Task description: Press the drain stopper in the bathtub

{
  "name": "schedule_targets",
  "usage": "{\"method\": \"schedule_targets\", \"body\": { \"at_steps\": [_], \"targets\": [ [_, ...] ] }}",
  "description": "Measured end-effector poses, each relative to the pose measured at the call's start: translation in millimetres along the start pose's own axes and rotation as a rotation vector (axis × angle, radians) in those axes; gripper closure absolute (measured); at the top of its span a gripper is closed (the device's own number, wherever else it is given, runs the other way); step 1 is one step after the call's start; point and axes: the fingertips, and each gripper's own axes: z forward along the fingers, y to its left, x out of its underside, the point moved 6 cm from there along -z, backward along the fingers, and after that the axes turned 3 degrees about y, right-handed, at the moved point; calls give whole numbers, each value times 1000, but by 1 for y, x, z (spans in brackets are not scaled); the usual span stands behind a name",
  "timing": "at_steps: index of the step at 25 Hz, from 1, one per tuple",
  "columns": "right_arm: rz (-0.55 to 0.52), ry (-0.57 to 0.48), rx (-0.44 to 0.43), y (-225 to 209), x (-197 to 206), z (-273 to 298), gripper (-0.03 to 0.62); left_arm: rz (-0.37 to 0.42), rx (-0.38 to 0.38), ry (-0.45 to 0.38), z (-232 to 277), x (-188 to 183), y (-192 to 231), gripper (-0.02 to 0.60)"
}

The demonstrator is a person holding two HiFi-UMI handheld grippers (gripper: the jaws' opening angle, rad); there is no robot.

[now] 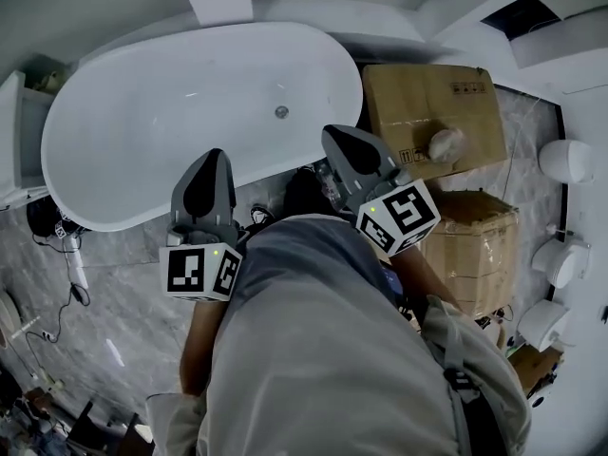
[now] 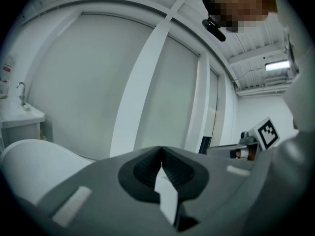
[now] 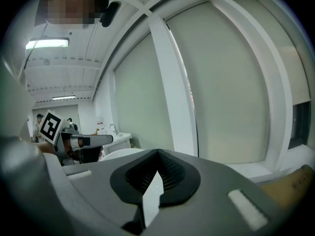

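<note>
A white oval bathtub [image 1: 152, 131] fills the upper left of the head view, and its small round metal drain stopper [image 1: 281, 112] sits in the tub floor near the right end. My left gripper [image 1: 211, 157] is held above the tub's near rim, jaws together and empty. My right gripper [image 1: 333, 134] hangs by the tub's right end, a little to the right of and nearer than the stopper, also shut on nothing. In the two gripper views the left gripper [image 2: 161, 148] and right gripper [image 3: 157, 151] point up at a pale wall, so the stopper is hidden there.
Two cardboard boxes [image 1: 433, 112] [image 1: 475, 245] stand right of the tub. White fixtures [image 1: 566, 160] line the far right wall. Cables [image 1: 71, 269] lie on the grey floor at left beside a white cabinet [image 1: 17, 141]. A sink with a tap [image 2: 21, 102] shows at left.
</note>
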Motion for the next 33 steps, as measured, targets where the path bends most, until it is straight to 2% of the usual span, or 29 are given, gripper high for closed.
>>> {"method": "schedule_targets", "body": {
  "at_steps": [7, 10, 17, 26, 33],
  "targets": [
    [4, 0, 50, 16, 3, -29, 599, 19, -5, 13, -26, -1, -5, 581],
    [14, -21, 60, 19, 0, -35, 599, 32, -35, 13, -37, -2, -4, 581],
    [4, -14, 110, 28, 3, -50, 599, -4, -54, 12, -49, 5, -3, 581],
    [-3, 21, 117, 38, 3, -54, 605, 24, -48, 67, -46, 12, -18, 581],
    [-21, 21, 99, 54, -10, -39, 605, 24, -77, 46, -47, 3, -7, 581]
  ]
}}
